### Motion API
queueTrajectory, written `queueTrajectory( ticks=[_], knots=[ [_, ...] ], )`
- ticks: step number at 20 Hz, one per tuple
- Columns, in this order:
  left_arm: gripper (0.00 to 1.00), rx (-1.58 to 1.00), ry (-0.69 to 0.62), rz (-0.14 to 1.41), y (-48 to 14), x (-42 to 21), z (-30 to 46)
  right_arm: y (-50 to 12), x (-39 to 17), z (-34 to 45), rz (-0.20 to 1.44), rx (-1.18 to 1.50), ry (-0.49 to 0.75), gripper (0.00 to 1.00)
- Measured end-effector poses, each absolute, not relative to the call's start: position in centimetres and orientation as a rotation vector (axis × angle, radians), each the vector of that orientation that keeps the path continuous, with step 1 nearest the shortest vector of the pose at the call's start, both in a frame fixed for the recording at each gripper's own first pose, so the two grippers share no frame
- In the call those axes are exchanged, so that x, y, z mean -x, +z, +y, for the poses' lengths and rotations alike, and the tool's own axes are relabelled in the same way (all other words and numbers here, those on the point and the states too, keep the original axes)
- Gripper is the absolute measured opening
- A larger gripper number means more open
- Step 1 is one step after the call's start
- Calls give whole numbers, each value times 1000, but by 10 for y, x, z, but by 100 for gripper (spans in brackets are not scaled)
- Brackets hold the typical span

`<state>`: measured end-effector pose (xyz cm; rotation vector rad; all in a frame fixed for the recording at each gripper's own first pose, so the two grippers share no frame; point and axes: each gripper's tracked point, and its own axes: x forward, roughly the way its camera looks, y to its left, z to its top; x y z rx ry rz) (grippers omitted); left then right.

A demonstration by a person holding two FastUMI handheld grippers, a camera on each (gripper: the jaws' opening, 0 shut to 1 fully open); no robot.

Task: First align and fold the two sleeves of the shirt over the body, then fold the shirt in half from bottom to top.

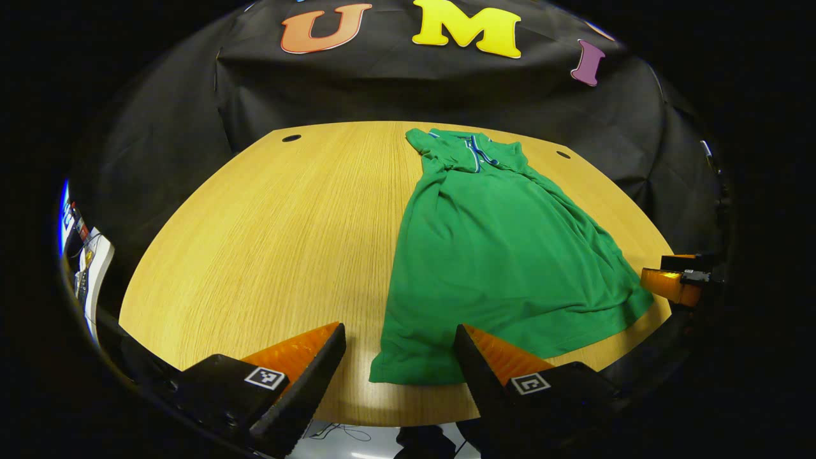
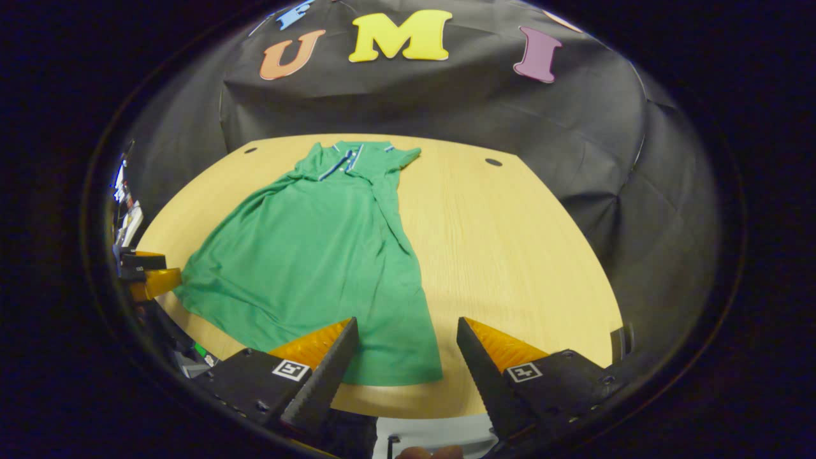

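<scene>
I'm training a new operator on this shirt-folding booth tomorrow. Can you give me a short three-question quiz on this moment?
1. True or false: the left tongs are shut on the green shirt.
2. Multiple choice: the shirt's collar lies toward A) the near edge of the wooden table, B) the table's far edge by the black cloth wall, C) off the table.
3. Fill in: judged from how the shirt lies, its sleeves look already folded over the body, so the step left is folding it in half from ____ to top.

Key: 1 false, both the left and right tongs stand open above the hem; 2 B; 3 bottom.
</scene>
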<state>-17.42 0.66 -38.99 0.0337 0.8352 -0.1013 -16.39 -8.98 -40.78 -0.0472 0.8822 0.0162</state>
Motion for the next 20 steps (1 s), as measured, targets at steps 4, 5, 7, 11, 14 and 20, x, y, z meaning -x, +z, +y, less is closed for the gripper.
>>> queueTrajectory(
  ticks=[4,5,7,11,14,20],
  knots=[
    [100,-62,-107,882,-402,179,7,-432,161,-97,933,56,20,96],
    [100,-72,-107,900,-406,181,7,-435,161,-95,942,49,32,96],
    [100,-66,-109,900,-408,182,4,-436,162,-89,940,38,60,94],
    [100,-47,-71,920,-412,180,2,-439,164,-78,949,7,111,84],
    [85,-64,-90,937,-409,188,-6,-440,163,-69,974,-36,128,50],
    [6,3,-107,962,-399,174,-15,-428,159,-50,1016,-153,146,0]
  ],
)
